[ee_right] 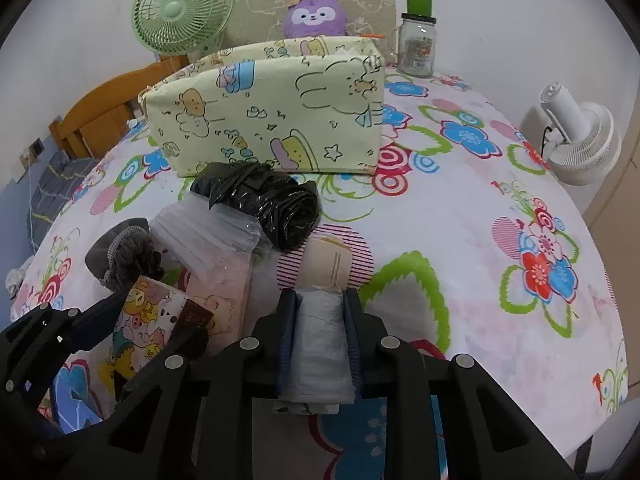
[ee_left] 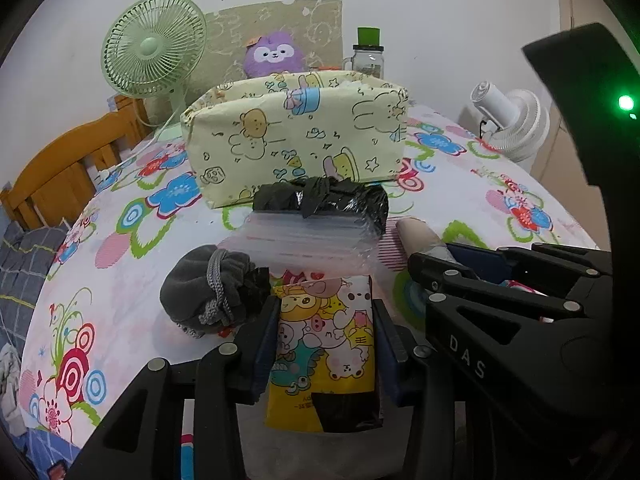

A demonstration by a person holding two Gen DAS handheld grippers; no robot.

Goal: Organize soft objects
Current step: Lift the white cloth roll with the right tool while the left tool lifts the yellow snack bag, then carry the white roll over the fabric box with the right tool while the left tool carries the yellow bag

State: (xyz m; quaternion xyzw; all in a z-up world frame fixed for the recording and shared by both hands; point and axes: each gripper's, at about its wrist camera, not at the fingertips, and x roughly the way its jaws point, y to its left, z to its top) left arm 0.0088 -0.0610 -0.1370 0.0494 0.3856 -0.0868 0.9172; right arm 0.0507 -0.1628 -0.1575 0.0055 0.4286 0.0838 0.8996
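The tablecloth is white with red, blue and pink flowers and green loops. At twelve o'clock the fabric box is pale yellow with outlined bunnies, bears and stars. Behind it sit a purple plush with a white face, a mint-green fan at eleven o'clock, and a clear jar with a green cap. A white fan stands at two o'clock. Nearer lie a glossy black bag roll, a dark grey pouch, a yellow packet crowded with cartoon animals, and a whitish roll.
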